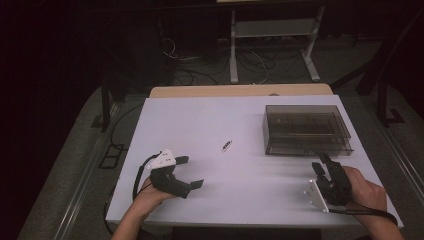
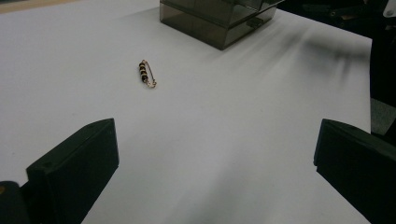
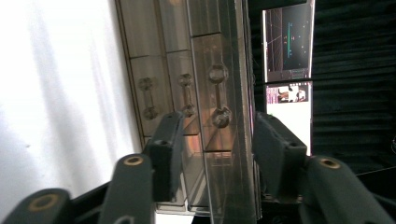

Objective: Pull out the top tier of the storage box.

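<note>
A small beaded safety pin (image 1: 226,145) (image 2: 147,73) lies on the white table (image 1: 210,120), near its middle. A smoky clear drawer box (image 1: 305,130) (image 2: 215,23) (image 3: 205,70) stands at the right rear. My left gripper (image 1: 191,172) (image 2: 215,158) rests near the front left, jaws wide open and empty, pointing toward the pin a short way off. My right gripper (image 1: 321,162) (image 3: 219,149) is turned on its side at the box's front. Its jaws stand apart on either side of a drawer front with a round-ended handle (image 3: 218,93), and the pads are not pressing on it.
A wooden board (image 1: 240,91) runs along the table's far edge. Beyond it, on the dark floor, are cables and the white legs of a stand (image 1: 270,45). A lit screen (image 3: 287,42) shows past the box in the right gripper view.
</note>
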Motion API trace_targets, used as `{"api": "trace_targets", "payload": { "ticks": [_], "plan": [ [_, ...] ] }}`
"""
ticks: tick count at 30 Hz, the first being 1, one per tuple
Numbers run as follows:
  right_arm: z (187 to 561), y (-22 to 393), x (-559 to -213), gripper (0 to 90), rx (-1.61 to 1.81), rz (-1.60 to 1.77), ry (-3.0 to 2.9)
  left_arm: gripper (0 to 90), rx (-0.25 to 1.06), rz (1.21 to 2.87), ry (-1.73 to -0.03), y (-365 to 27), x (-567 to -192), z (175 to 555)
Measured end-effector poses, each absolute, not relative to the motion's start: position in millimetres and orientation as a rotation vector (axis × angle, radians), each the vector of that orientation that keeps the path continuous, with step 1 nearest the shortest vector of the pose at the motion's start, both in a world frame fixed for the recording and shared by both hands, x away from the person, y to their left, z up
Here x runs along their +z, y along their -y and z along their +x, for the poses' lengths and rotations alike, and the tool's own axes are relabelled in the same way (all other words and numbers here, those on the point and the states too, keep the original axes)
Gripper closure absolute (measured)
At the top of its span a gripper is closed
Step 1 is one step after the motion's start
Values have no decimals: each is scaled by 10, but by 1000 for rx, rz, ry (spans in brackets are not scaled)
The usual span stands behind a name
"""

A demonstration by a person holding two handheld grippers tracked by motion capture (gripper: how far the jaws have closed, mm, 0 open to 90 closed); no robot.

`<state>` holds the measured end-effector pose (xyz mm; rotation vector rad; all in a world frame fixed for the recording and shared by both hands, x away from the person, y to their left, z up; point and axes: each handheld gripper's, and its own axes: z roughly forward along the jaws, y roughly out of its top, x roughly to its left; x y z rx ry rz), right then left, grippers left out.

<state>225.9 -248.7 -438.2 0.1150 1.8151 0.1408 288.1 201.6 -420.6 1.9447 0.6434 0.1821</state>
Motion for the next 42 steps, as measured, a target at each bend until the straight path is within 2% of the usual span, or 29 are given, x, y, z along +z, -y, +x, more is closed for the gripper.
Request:
{"api": "trace_targets", "payload": {
  "ticks": [10,23,42],
  "plan": [
    [2230,2481,-4428,403,156,115,-1810,0,188,1963,-639,-2002,-4216,2874],
    [2236,2500,-4405,365,213,175,-1819,0,181,1966,-643,-1989,-4225,2881],
    [2222,2545,-4303,365,388,348,-1860,0,192,1964,-638,-1984,-4220,2871]
  ]
}}
